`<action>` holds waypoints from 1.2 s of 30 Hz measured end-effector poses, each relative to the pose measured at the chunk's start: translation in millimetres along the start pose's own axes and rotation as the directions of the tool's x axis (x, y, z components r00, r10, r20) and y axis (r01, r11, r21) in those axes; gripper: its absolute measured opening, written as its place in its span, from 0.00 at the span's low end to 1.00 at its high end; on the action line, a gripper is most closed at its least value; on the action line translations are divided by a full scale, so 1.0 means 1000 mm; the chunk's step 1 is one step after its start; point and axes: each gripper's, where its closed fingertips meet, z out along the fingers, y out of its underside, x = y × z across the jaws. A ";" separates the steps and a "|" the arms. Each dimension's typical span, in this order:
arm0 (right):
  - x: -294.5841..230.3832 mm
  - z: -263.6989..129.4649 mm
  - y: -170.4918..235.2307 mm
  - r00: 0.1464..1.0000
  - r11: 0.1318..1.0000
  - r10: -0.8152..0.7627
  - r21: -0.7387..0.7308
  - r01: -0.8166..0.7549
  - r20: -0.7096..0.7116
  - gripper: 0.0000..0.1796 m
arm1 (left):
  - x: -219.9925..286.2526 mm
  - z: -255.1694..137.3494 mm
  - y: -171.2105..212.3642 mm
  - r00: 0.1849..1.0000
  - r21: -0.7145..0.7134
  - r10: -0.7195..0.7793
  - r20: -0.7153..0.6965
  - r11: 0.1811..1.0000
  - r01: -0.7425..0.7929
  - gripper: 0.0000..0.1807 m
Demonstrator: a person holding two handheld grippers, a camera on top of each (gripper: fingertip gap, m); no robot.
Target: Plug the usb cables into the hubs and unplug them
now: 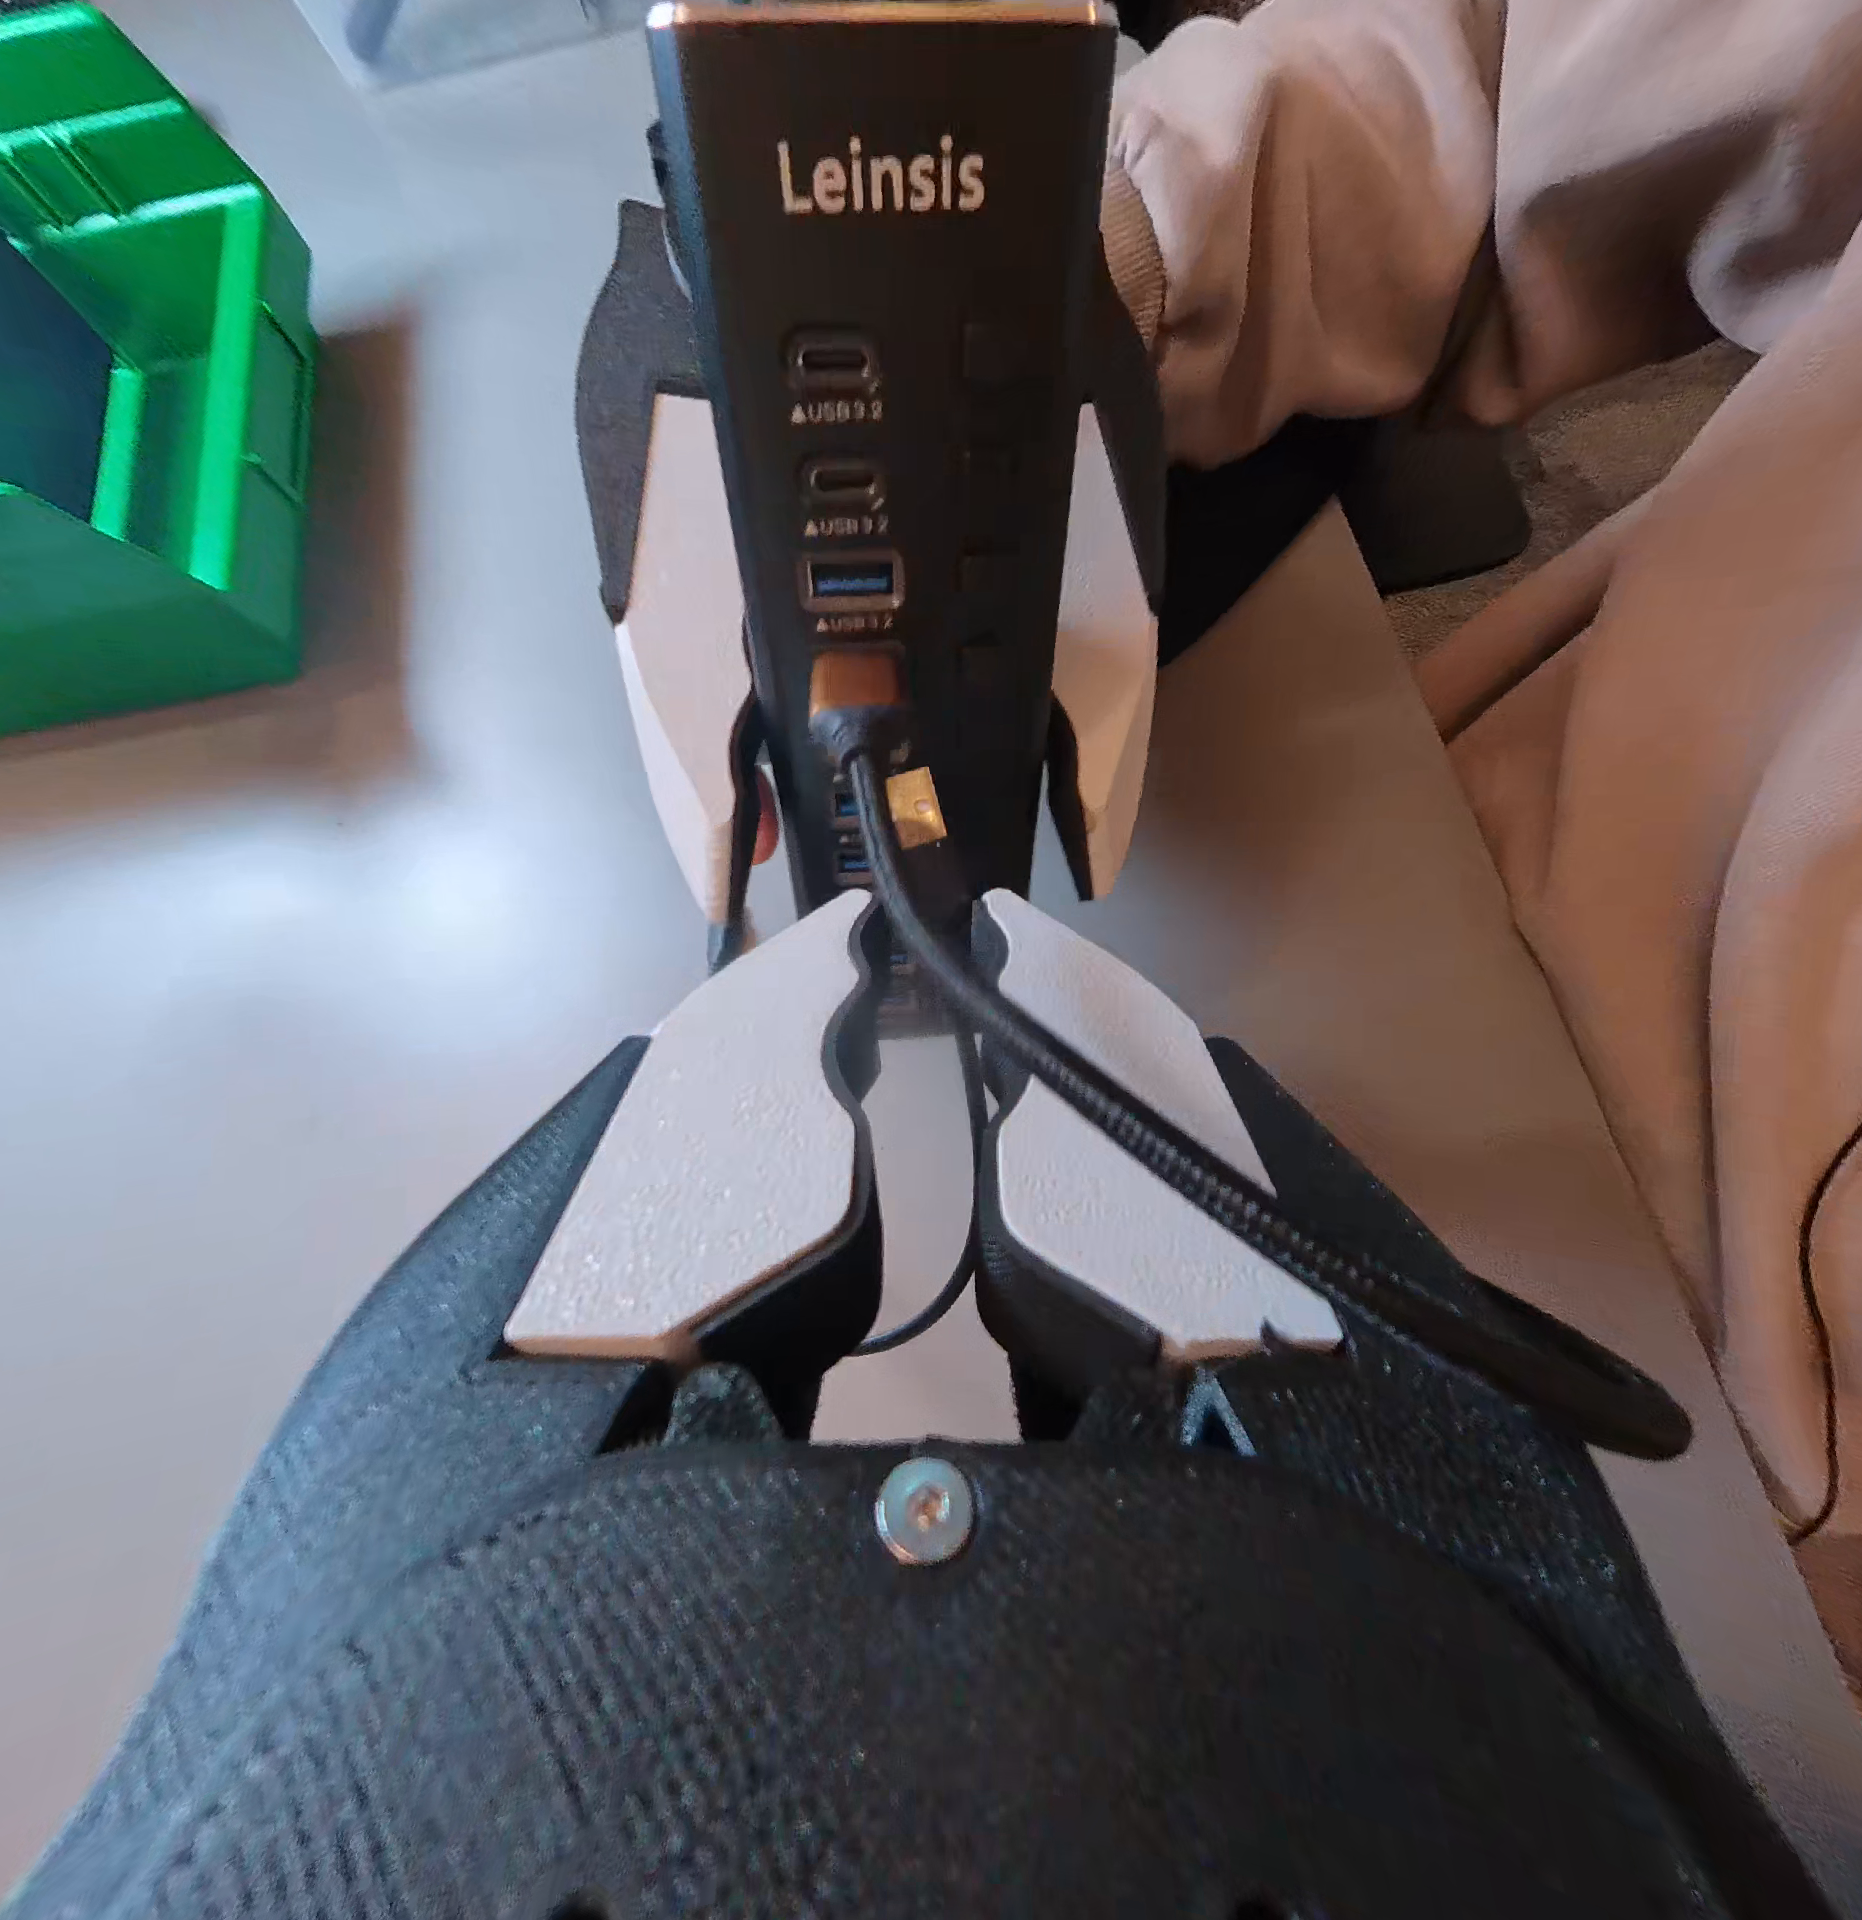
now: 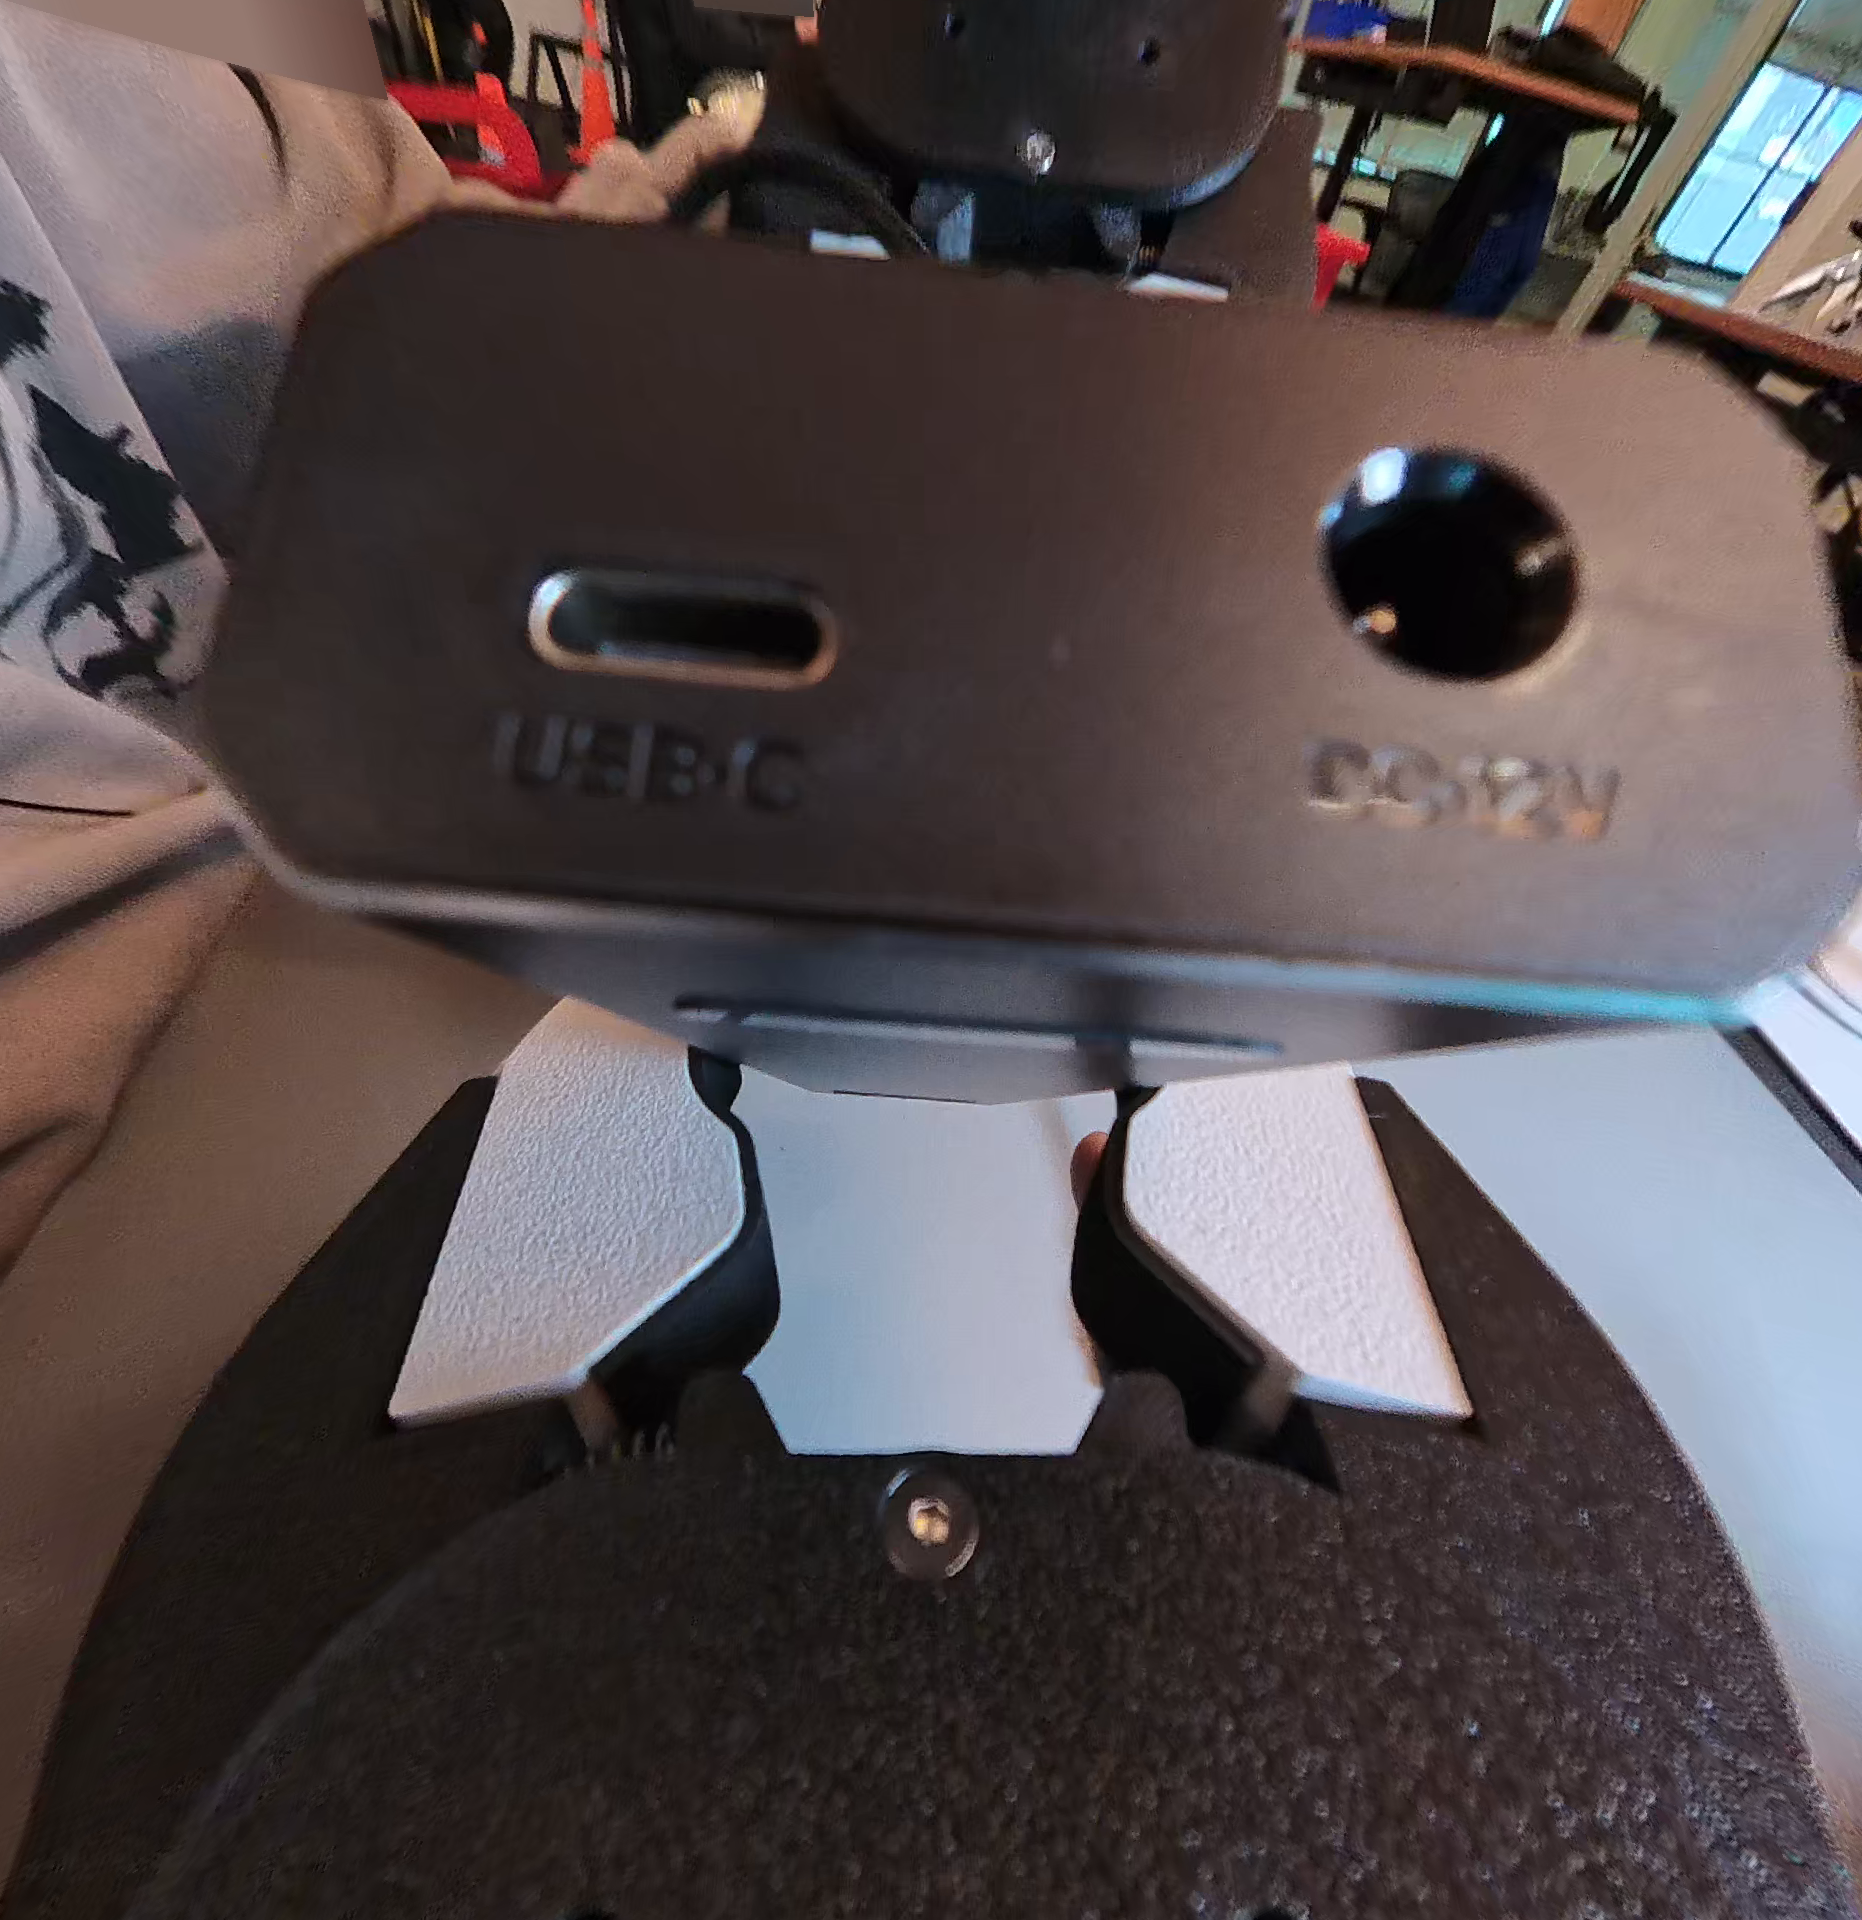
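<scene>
Hub (image 1: 885,436) at 12 o'clock from my left gripper (image 1: 922,925), pinched between my right gripper's (image 2: 922,1081) fingers. Braided cable (image 1: 1020,1049), orange plug (image 1: 854,686) seated in a port, runs between my left fingers, nearly closed around it. Green bin (image 1: 127,416) at 10 o'clock.

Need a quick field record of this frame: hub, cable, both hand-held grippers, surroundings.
hub: black multi-port hub, held off the table, end face toward the right wrist camera
cable: black braided cable, orange plug seated in a hub port; second gold plug end loose beside it
left hand-held gripper: closed around the cable just below the plug
right hand-held gripper: clamps the hub's sides
surroundings: white table, green bin at left
</scene>
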 end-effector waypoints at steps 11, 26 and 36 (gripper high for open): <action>-0.008 0.015 0.020 0.996 0.977 -0.084 -0.195 0.086 0.019 0.39 | 0.004 0.004 0.018 0.996 -0.213 0.046 -0.073 0.975 -0.061 0.09; -0.016 0.018 0.018 0.996 0.973 -0.077 -0.215 0.084 0.038 0.39 | 0.009 0.000 0.027 0.986 -0.502 0.042 -0.162 0.857 -0.119 0.08; -0.021 0.019 0.020 0.996 0.975 -0.066 -0.208 0.079 0.067 0.39 | 0.017 0.008 0.038 0.984 -0.456 -0.041 -0.171 0.889 -0.042 0.08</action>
